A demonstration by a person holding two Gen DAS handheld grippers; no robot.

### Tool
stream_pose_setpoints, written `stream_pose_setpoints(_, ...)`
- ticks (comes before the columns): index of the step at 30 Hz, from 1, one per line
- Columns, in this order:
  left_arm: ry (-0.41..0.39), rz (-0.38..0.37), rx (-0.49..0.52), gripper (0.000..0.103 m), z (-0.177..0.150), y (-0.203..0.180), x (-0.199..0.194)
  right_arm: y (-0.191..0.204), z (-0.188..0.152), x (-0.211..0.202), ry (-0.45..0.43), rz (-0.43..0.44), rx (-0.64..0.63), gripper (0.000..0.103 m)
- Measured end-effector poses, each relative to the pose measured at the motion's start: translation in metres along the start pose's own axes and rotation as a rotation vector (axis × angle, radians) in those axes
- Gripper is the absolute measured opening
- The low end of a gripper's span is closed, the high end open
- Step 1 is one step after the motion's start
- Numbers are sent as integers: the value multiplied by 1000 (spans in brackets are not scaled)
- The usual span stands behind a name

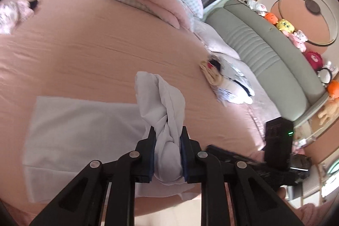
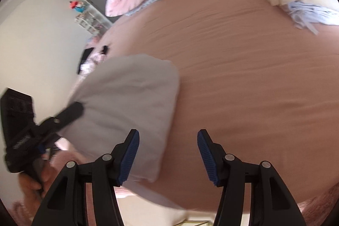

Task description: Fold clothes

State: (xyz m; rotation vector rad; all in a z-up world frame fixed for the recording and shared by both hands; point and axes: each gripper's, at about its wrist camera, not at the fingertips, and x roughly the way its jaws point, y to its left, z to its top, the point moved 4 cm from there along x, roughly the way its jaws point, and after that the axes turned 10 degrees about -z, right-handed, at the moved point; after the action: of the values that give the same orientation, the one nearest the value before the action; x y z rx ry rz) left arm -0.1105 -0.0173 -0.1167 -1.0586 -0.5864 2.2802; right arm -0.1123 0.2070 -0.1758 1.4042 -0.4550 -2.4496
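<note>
Mid-fold: left gripper clenched on white garment's bunched edge; right gripper released, empty — carry the edge across squarely, keeping 2 layers aligned — then smooth.

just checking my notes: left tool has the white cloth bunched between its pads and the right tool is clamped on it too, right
Not quite. The left tool does grip the bunched white cloth, but the right tool is not clamped on it: the right wrist view shows its pads wide apart with nothing pressed between them, the cloth lying beside the left one.
</note>
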Motion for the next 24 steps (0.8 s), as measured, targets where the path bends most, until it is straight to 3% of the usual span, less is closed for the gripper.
stream_pose_setpoints(2,-28,51,6,17,4,10,-14,19,11,-9,-29,-44,-105,57)
stream_pose_setpoints(5,-50,121,-66,17,2,40,-31,46,23,5,-24,-101,-222,57)
stream_pose_setpoints(9,-49,163,-146,17,-7,72,-42,73,24,33,32,-110,-267,57)
stream_pose_setpoints(13,-78,160,-110,17,0,79,-55,97,19,56,49,-141,-315,57)
stream_pose_setpoints(16,-37,194,-118,18,2,90,-52,101,17,62,59,-120,-267,57)
stream_pose_setpoints(18,39,212,-177,25,-5,108,-40,101,11,67,71,-129,-274,57)
stream_pose_setpoints(20,110,241,-252,53,-11,127,-32,93,-2,85,138,-237,-330,57)
stream_pose_setpoints(21,122,236,-286,56,-9,133,-33,88,-8,93,172,-291,-358,57)
stream_pose_setpoints(22,91,214,-301,56,-1,131,-43,83,-13,99,198,-321,-370,57)
stream_pose_setpoints(24,-7,258,-236,56,17,119,-64,76,-11,90,192,-301,-328,57)
